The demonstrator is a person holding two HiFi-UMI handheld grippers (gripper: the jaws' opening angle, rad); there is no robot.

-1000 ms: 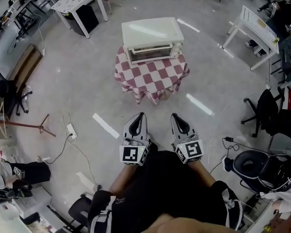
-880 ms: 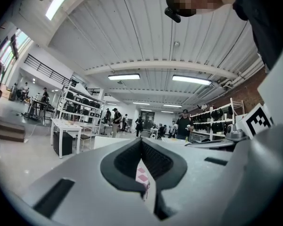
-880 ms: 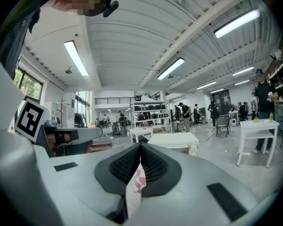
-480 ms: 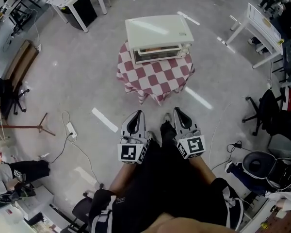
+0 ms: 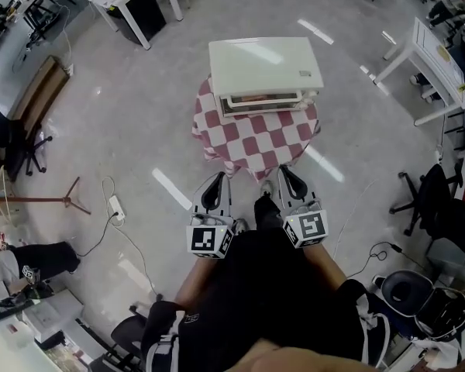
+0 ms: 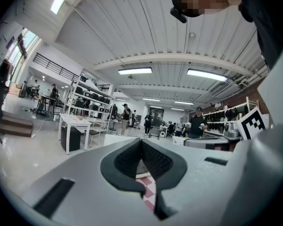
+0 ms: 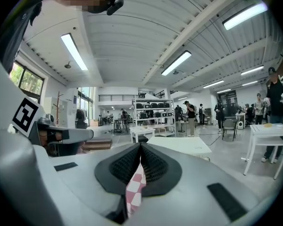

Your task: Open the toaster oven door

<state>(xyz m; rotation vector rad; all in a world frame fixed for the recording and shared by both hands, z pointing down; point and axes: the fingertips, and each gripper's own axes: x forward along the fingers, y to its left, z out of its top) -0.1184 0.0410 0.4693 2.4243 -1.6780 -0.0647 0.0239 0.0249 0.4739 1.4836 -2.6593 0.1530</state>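
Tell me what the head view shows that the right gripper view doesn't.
Only the head view shows the glass door, apparently closed, and the power strip on the floor. Only the right gripper view shows the ceiling light strips, a shelving rack and people standing far off. Both show the white toaster oven on its checkered tablecloth, and the right tongs shut, holding nothing and not touching the oven.
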